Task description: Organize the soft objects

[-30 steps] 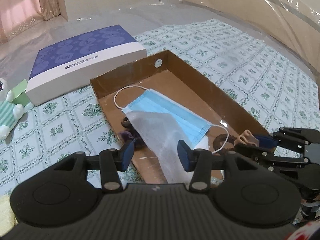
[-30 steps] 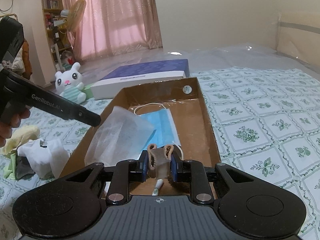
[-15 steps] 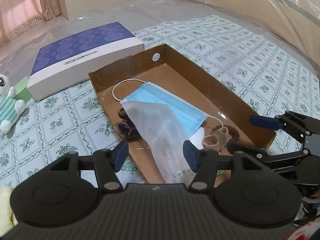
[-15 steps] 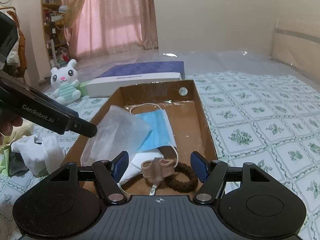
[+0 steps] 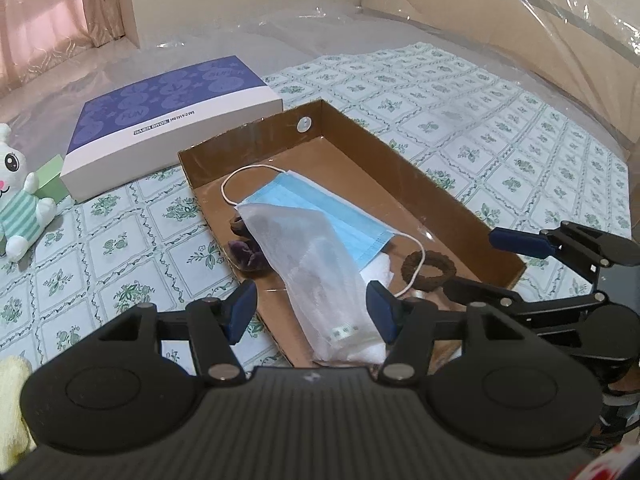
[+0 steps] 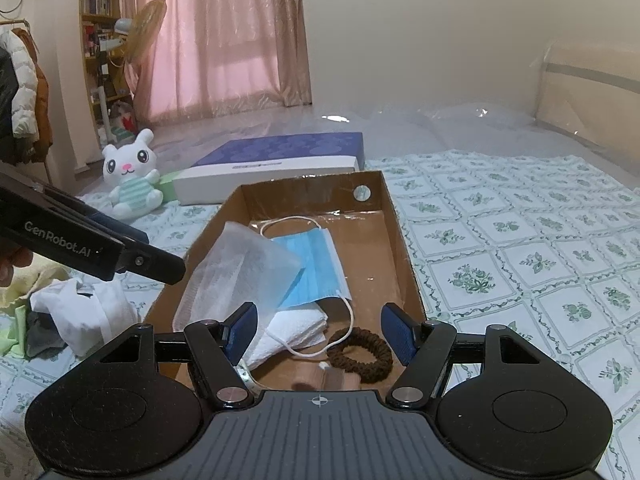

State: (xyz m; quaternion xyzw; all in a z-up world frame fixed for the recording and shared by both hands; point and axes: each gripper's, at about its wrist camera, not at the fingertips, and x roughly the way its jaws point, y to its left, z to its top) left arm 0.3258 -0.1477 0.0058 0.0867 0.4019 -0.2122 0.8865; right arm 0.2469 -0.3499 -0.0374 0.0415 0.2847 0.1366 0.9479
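A: Progress?

B: Cardboard box (image 6: 404, 248) on the bed already holds a blue face mask (image 6: 316, 268), a white mesh pouch (image 5: 308, 264), a folded white cloth (image 6: 296, 332), a brown scrunchie (image 6: 360, 354) and a beige item (image 6: 324, 380) at the near end. Right gripper (image 6: 320, 332) has its fingers spread, empty, above that end; left gripper (image 5: 312, 308) likewise.

A: Left to do?

B: Likely the cloth pile (image 6: 76, 316) beside the box. The beige item is half hidden, and a purple thing (image 5: 246, 258) under the pouch is hard to identify.

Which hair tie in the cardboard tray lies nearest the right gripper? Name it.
The brown hair tie, a full ring lying between the open right gripper fingers. The purple one sits across the tray, half hidden under the white pouch.
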